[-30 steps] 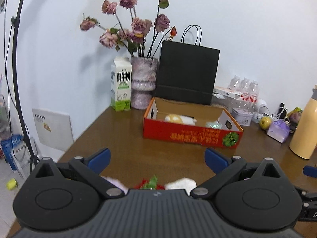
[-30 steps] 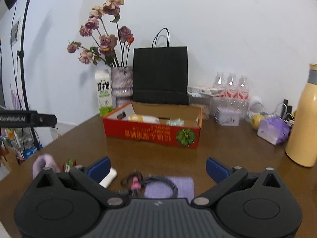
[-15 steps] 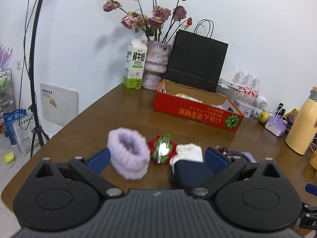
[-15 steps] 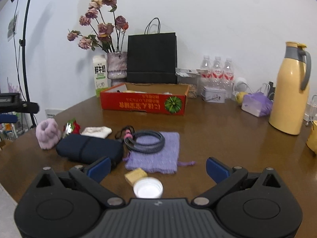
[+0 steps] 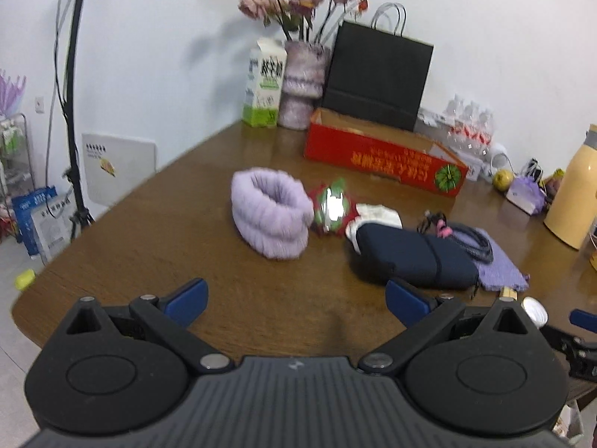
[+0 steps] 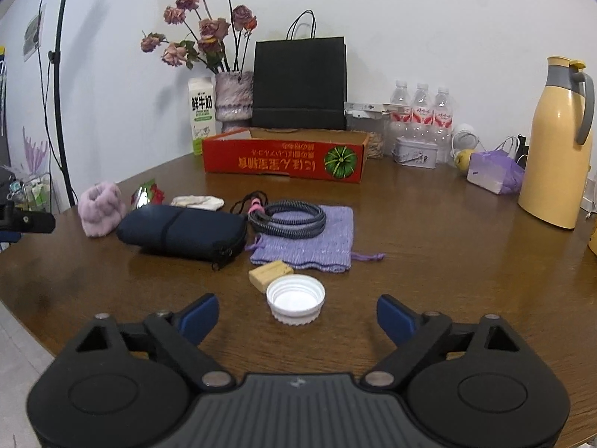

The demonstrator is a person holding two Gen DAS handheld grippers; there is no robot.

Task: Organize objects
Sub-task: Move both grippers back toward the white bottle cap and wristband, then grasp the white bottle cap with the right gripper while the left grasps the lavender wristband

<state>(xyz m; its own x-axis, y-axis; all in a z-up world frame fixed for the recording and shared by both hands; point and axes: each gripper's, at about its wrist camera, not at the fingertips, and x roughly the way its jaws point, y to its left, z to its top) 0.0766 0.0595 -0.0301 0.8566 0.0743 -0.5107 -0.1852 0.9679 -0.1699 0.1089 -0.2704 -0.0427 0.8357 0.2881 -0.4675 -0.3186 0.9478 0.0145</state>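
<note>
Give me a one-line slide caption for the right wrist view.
Open right tongs face a white cap on the table, red box behind.

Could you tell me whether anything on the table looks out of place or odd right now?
Yes: a white screw cap lies upturned, with no matching open bottle in view. The red box has its print upside down, and the flowers look dried.

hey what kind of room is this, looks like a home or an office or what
Probably a home room used for recording: a round wooden table against a white wall holds dried flowers in a vase, a milk carton and a yellow thermos, with a light stand beside it.
</note>
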